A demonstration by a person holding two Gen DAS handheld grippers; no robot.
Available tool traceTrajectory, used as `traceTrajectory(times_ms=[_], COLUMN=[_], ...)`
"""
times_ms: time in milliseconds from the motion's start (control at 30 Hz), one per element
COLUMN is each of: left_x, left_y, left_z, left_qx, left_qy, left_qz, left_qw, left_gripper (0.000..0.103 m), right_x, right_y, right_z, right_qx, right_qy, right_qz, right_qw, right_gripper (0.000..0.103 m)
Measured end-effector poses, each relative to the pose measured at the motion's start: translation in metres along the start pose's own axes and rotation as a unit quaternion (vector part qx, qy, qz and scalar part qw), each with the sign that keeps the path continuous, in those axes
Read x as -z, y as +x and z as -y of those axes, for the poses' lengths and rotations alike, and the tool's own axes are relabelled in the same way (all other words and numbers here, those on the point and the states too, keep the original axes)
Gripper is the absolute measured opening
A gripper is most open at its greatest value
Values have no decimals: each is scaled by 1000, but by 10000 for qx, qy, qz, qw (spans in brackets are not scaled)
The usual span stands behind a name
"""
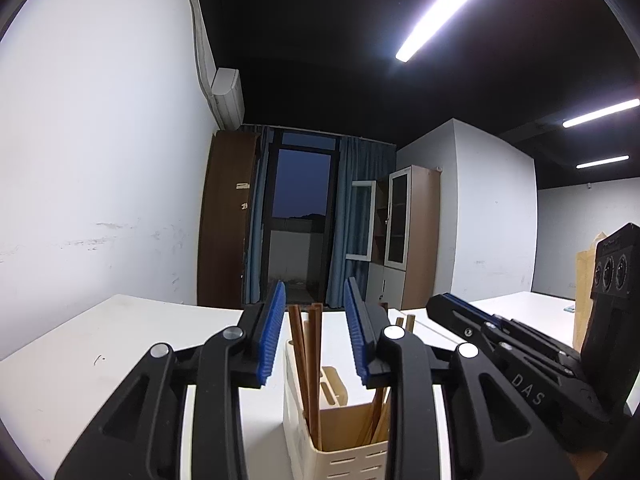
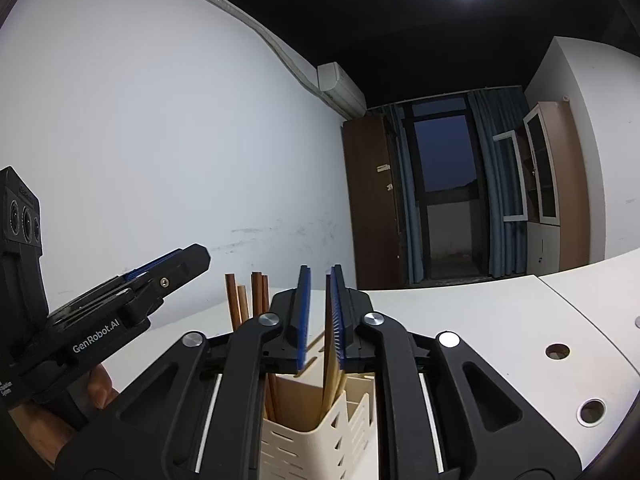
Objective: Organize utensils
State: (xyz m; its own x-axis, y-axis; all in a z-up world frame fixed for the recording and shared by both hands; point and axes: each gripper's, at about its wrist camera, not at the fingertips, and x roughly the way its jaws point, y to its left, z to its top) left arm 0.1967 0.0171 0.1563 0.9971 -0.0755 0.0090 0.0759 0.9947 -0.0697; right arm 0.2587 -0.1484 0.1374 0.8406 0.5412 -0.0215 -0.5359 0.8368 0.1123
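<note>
Releasing chopsticks [image 1: 308,344] into cream holder [image 1: 340,452] at six o'clock on white counter [image 1: 80,360]. Left gripper [image 1: 316,332] spread, touching nothing; right gripper [image 2: 320,316] narrowly parted around light chopsticks [image 2: 332,376], contact unclear. Next, probably: lifting both straight up without snagging sticks.

The right gripper [image 2: 320,312] is hovering over the cream utensil holder [image 2: 320,436], its blue pads [image 2: 305,312] standing slightly apart beside wooden chopsticks [image 2: 256,300]

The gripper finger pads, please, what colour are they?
Blue, ribbed pads on black fingers; clearest in the left wrist view.
</note>
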Motion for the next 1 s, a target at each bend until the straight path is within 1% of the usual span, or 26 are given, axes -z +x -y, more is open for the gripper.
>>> traceTrajectory(times_ms=[33, 233, 300, 367, 433, 500, 567, 633, 667, 700, 800, 933, 1000], left_x=[1, 2, 3, 4, 5, 6, 8, 8, 9, 9, 11, 14, 18], left_y=[0, 1, 1, -1, -4, -8, -12, -14, -16, -17, -23, -29, -34], left_z=[-1, -4, -5, -5, -3, 0, 2, 1, 1, 2, 5, 6, 5], left_qx=[-21, -36, -53, -62, -80, -92, -73, 10, 40, 58, 57, 43, 32], left_qy=[2, -28, -52, -55, -2, 87, 136, 85, 81, 98, 174, 246, 244], left_qz=[-29, -254, -361, -449, -529, -565, -658, -798, -839, -873, -879, -945, -972], left_qw=[10000, 9997, 9993, 9990, 9986, 9983, 9977, 9968, 9964, 9961, 9960, 9952, 9950], left_gripper=[30, 31, 39, 39, 43, 53, 56, 56, 58, 63, 68, 75, 80], right_x=[0, 3, 4, 6, 7, 9, 11, 13, 15, 16, 19, 21, 23], right_y=[-1, -6, -8, -10, -12, -15, -18, -20, -21, -22, -24, -28, -32], right_z=[1, 2, 3, 5, 7, 8, 8, 7, 7, 6, 3, 3, 4], right_qx=[13, 122, 157, 199, 237, 283, 306, 320, 319, 310, 291, 305, 325], right_qy=[4, -50, -59, -83, -108, -140, -182, -227, -225, -226, -289, -286, -289], right_qz=[-20, -80, -113, -167, -214, -260, -335, -404, -438, -477, -576, -672, -706], right_qw=[10000, 9999, 9998, 9996, 9994, 9992, 9988, 9984, 9983, 9981, 9975, 9969, 9966], right_gripper=[19, 20, 23, 27, 29, 32, 33, 37, 38, 40, 44, 53, 57])
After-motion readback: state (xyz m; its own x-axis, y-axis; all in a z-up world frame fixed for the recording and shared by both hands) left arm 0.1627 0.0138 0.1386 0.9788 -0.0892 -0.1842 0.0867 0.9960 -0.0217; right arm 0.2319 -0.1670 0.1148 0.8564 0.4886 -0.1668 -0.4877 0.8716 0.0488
